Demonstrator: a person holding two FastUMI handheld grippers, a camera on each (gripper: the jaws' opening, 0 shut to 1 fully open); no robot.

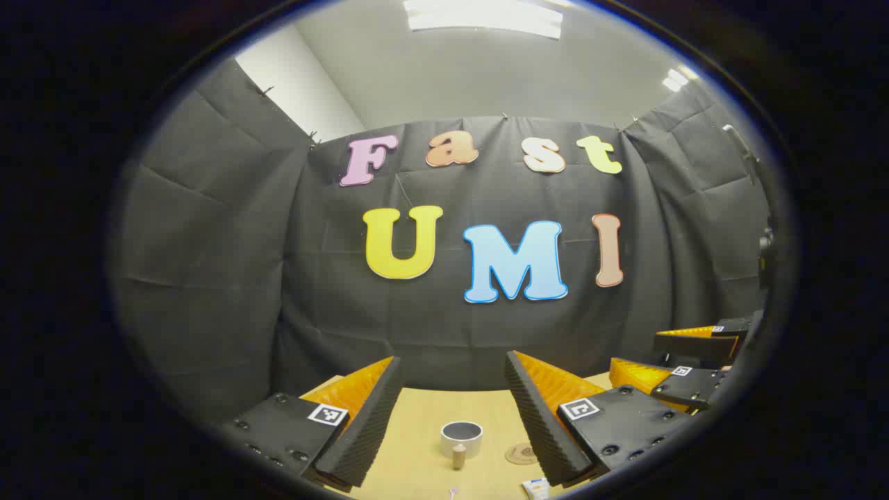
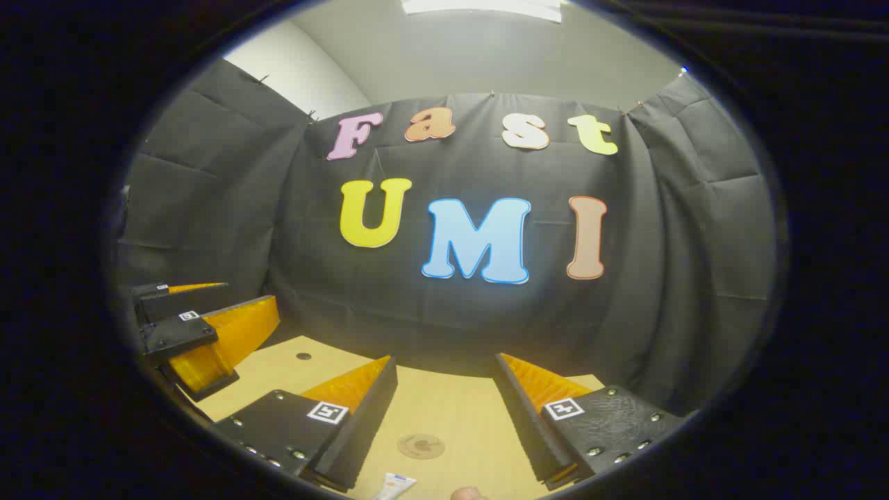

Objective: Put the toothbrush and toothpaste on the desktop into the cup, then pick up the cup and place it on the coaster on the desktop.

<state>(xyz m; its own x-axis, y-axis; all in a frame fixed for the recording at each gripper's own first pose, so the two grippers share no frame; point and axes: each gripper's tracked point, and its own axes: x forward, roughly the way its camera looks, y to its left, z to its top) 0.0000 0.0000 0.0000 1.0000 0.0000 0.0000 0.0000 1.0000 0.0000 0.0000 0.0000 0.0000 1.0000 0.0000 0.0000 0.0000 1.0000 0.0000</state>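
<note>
Standing upright on the desk (image 1: 417,417), cup (image 1: 462,437) sits at 12 o'clock between left gripper (image 1: 451,396) fingers, spread wide, grasping nothing. Small wooden peg (image 1: 459,455) touching cup's front; interior unreadable. Coaster (image 1: 522,453) at 3 o'clock of cup, toothpaste (image 1: 536,488) at 5. Right gripper (image 2: 444,389) likewise spread, holding nothing, coaster just ahead.

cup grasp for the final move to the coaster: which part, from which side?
Judging from the left gripper view: take the cup across its round wall, just below the open rim, coming straight in from the left gripper, whose open fingers already frame it. It stands upright; the coaster lies just to its right.
</note>
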